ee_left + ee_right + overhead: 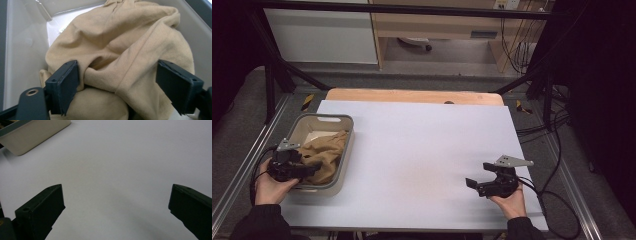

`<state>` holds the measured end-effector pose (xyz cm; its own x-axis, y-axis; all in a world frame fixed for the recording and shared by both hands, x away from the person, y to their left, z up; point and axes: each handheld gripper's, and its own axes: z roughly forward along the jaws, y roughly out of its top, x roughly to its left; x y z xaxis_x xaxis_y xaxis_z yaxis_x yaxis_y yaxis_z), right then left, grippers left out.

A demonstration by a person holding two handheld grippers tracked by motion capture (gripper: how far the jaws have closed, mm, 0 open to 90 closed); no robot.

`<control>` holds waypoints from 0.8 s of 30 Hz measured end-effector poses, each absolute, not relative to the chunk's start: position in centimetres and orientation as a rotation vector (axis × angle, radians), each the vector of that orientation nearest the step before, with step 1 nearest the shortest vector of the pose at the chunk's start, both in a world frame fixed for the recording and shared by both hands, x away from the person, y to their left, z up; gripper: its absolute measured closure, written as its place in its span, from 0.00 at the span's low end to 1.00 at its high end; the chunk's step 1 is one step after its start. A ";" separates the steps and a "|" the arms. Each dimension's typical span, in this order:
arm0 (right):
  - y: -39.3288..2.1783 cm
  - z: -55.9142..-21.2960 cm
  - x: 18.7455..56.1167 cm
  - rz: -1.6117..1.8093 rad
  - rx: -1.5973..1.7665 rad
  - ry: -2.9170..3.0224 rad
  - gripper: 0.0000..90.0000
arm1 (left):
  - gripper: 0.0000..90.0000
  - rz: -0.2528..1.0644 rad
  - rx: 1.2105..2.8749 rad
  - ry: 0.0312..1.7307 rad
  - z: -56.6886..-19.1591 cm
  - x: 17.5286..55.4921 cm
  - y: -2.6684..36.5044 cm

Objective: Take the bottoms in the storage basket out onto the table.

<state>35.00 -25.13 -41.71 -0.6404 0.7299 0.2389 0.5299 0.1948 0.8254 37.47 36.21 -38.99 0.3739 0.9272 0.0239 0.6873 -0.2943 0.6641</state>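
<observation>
A tan cloth (326,149) lies bunched in a beige plastic basket (328,118) at the table's left. My left gripper (314,168) reaches into the basket from its near left corner. In the left gripper view the jaws of the left gripper (117,85) stand wide on either side of a raised fold of the cloth (125,37), with the basket's wall (22,50) beside it; the pads do not visibly squeeze the fold. My right gripper (478,175) hovers low over the bare white table at the right, open, with nothing between the jaws of the right gripper (116,207).
The white sheet (422,150) covers the table, with a wooden edge (412,95) at the back. A corner of the basket (37,135) shows in the right gripper view. Cables (557,200) trail off the right side, beside a dark metal frame.
</observation>
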 end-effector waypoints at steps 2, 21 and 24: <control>-25.1 -41.7 35.0 1.425 1.212 2.262 0.01 | 0.25 0.553 2.086 1.391 -39.0 37.5 36.2; -25.1 -41.7 35.0 1.425 1.216 2.263 0.01 | 0.53 0.525 2.138 1.441 -39.3 37.6 36.0; -25.1 -41.7 35.0 1.424 1.217 2.265 0.01 | 0.59 0.518 2.140 1.442 -39.3 37.7 36.0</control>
